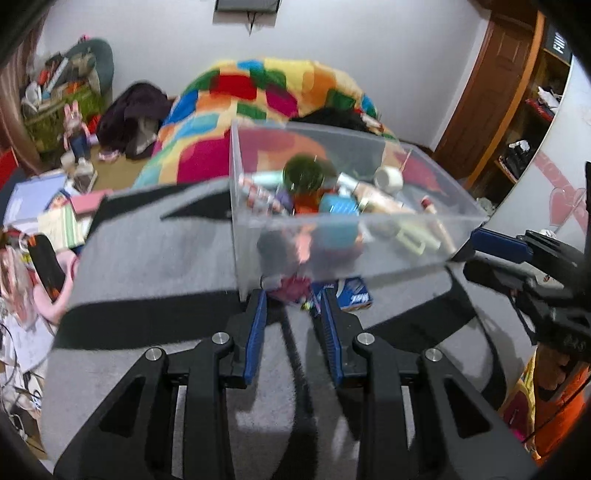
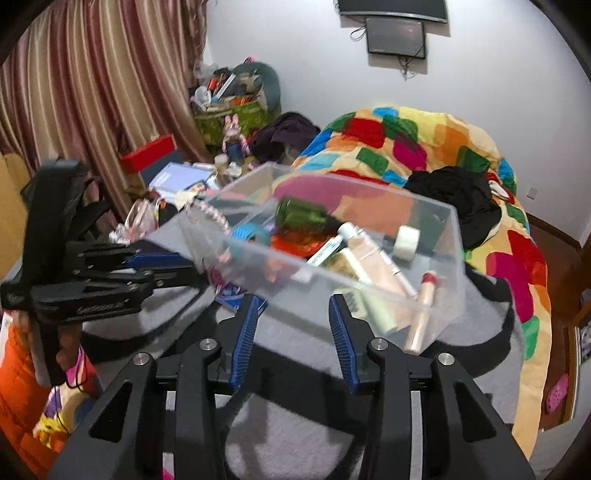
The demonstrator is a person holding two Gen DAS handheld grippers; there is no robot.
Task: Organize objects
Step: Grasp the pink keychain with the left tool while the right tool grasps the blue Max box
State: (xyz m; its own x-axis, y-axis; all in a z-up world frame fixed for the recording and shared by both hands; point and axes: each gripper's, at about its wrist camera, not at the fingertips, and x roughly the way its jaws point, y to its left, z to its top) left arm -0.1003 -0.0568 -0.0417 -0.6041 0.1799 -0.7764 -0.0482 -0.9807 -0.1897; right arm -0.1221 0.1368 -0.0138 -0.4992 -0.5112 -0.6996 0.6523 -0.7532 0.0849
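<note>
Facing you on the grey mat (image 1: 155,258) sits the clear bin (image 1: 369,236) of bottles and tubes; your left gripper (image 1: 293,299) and right gripper (image 2: 293,301) gape, holding nothing, near its walls.

Ahead of the jaws and beyond them we see a patchwork blanket in bright red, green, blue and yellow blocks (image 2: 424,147) heaped on the bed, with a black garment (image 2: 458,199) lying on it. Far ahead on the white wall hangs a dark flat screen (image 2: 395,35). Off to the left of the jaws we find striped pink-and-cream curtains (image 2: 92,74), a red rectangular box (image 2: 147,157) and a small pink rabbit doll (image 2: 232,134). To the right stands a brown wooden door (image 1: 491,92).
</note>
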